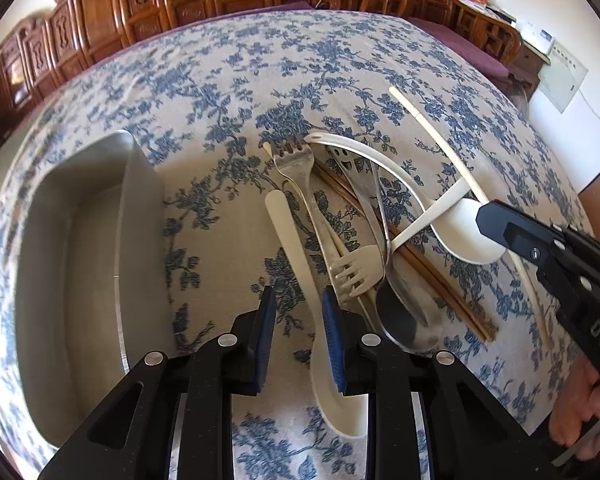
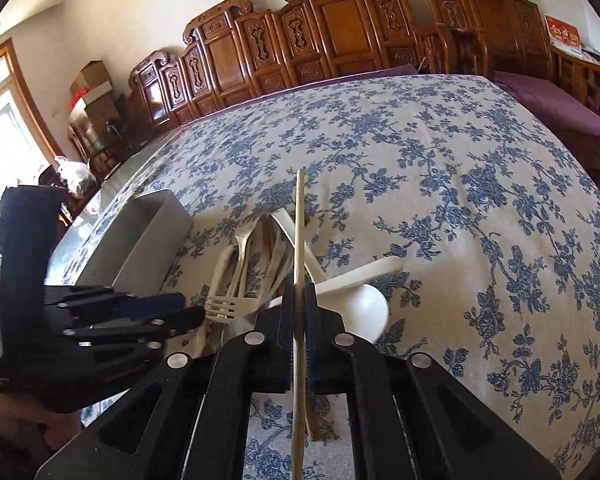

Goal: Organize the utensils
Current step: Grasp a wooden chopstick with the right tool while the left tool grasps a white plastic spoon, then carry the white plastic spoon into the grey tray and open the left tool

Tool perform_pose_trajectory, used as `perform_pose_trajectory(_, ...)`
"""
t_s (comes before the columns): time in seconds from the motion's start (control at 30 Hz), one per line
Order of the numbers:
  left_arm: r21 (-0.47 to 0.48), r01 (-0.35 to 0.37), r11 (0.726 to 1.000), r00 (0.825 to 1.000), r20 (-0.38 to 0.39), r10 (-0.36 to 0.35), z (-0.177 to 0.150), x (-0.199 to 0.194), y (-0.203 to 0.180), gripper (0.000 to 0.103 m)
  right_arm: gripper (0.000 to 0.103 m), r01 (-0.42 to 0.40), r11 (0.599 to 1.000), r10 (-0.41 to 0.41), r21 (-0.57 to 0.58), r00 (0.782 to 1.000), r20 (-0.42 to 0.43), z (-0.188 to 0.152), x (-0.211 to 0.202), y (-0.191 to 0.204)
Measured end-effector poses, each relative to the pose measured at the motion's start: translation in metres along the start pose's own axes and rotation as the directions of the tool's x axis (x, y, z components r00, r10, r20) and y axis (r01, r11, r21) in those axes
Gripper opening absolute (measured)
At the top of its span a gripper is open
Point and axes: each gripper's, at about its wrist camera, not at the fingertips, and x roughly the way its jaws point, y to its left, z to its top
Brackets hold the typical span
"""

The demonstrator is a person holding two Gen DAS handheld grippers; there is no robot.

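A pile of utensils lies on the floral tablecloth: a metal fork, a cream plastic fork, a metal spoon, brown chopsticks, cream spoons and a cream spoon nearest me. My left gripper is open, its pads on either side of that near cream spoon's handle. My right gripper is shut on a cream chopstick, held above the pile; it also shows in the left wrist view. A metal tray stands left of the pile.
Carved wooden cabinets and chairs line the far side of the table. A purple cushioned bench stands at the far right. The tablecloth stretches bare beyond the pile.
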Motion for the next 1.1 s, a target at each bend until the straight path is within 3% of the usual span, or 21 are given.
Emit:
perform_pose_trajectory(0.23, -0.028, 0.010, 1.000, 1.000, -0.023, -0.010, 0.004, 0.011, 0.001, 0.018, 0.006, -0.005, 1.000, 0.005, -0.002, 1.000, 0.005, 0.002, 0.000, 0.001)
perform_pose_trajectory(0.37, -0.033, 0.001, 0.999, 1.000, -0.025, -0.002, 0.005, 0.011, 0.004, 0.007, 0.006, -0.007, 1.000, 0.007, -0.003, 1.000, 0.005, 0.001, 0.000, 0.003)
perform_pose_trajectory(0.53, -0.028, 0.002, 1.000, 1.000, -0.021, -0.003, 0.000, 0.006, 0.007, 0.007, 0.006, -0.008, 1.000, 0.008, -0.013, 1.000, 0.003, 0.001, 0.000, 0.006)
perform_pose_trajectory(1.1, -0.002, 0.031, 1.000, 0.988, 0.154, -0.031, -0.008, -0.082, 0.035, 0.007, 0.006, -0.018, 0.997, 0.018, -0.072, 1.000, 0.003, -0.001, 0.002, 0.037)
